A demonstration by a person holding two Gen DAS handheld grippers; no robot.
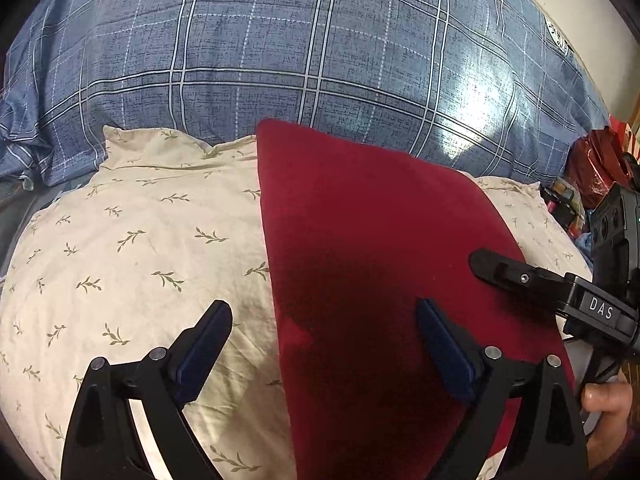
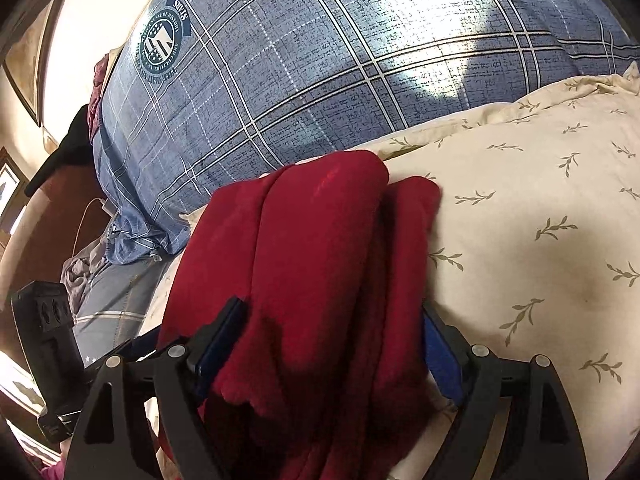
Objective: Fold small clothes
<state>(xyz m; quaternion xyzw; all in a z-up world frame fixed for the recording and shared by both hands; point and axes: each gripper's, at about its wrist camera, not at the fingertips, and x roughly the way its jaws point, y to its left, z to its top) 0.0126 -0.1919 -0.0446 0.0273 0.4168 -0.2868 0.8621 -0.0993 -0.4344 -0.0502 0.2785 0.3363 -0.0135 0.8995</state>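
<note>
We're looking down along the left gripper [image 1: 324, 344], angled downward over the bed, and its jaws stand wide apart. One blue-padded finger hangs over the cream pillow [image 1: 132, 264] with its little leaf sprigs, the other over the red garment [image 1: 360, 232]. Nothing is pinched between them; the pads hover clear of the cloth as far as we can see.

The red garment lies folded into a long, flat strip on top of the cream pillow, its far end reaching toward the blue plaid bedding [image 1: 304, 52] behind.

From the lower right of the left wrist view comes the right gripper [image 1: 496, 268], a black finger stretched over the garment's right edge, and below it we catch a bit of the person's hand [image 1: 604, 400] wrapped around the handle.

Switching to the right wrist view, the right gripper [image 2: 332, 340] also tilts downward, and its jaws are spread wide. The red garment [image 2: 316, 240] runs straight between the two blue pads, bunched in soft folds. The cloth fills the gap; whether the pads press on it we cannot tell for certain, though they look slack beside it. The cream pillow [image 2: 540, 208] spreads to the right, the blue plaid bedding [image 2: 320, 60] beyond.
</note>
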